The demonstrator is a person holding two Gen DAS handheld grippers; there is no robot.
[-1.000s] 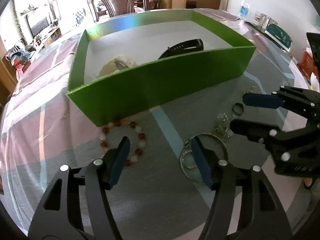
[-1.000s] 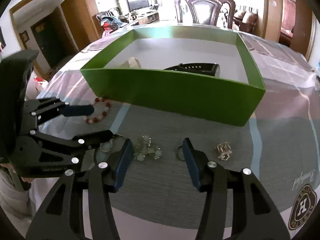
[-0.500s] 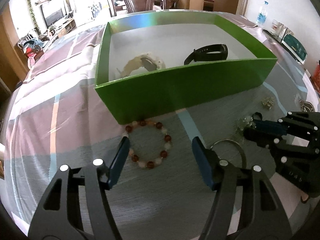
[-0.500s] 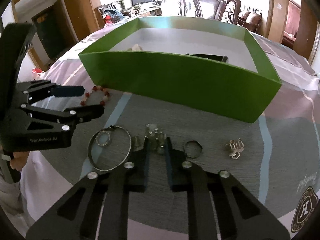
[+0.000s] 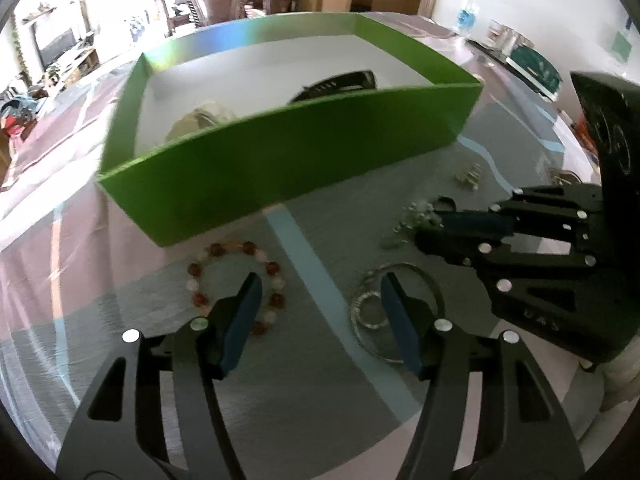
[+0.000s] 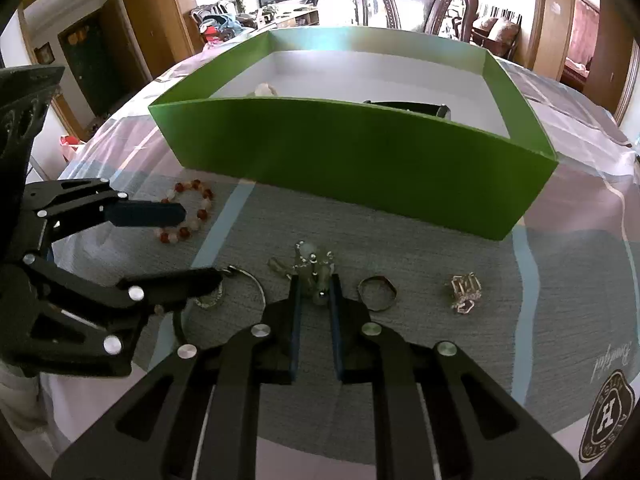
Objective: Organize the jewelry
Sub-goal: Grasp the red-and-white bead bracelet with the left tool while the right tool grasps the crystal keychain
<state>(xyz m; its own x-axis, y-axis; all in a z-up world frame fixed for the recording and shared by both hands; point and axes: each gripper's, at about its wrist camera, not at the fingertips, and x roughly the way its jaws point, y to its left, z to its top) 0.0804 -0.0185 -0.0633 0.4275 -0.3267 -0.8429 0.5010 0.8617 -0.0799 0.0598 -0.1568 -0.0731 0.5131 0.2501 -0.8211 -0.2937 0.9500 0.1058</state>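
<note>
Right wrist view: we have our right gripper [image 6: 315, 294] clenched on a small silvery cluster of jewelry [image 6: 310, 266], low on the cloth-covered tabletop [image 6: 420, 264], just in front of the green box [image 6: 360, 160]. The jaws have just been closing, and the cluster now sits pinched between the blue pads. Our left gripper [image 5: 320, 300] hangs released above the cloth, its jaws standing apart over bare fabric between the beaded bracelet [image 5: 236, 280] and the large metal bangle [image 5: 396, 308], gripping nothing.

We judge the pick-up step to be in hand; the next move calls for a clean lift, then a carry over the box's near wall, high enough to clear its upper edge, before letting go inside. A black band [image 6: 408, 106] and a pale piece [image 6: 266, 89] already lie on the white floor of the box (plenty of free floor shows between them).

Close by the pinched cluster lie a small ring [image 6: 377, 293] and, further right, a wiry trinket [image 6: 464, 292]; the bangle lies at its left. The left gripper stands near on that side, so we expect the freest way out is straight up and forward.
</note>
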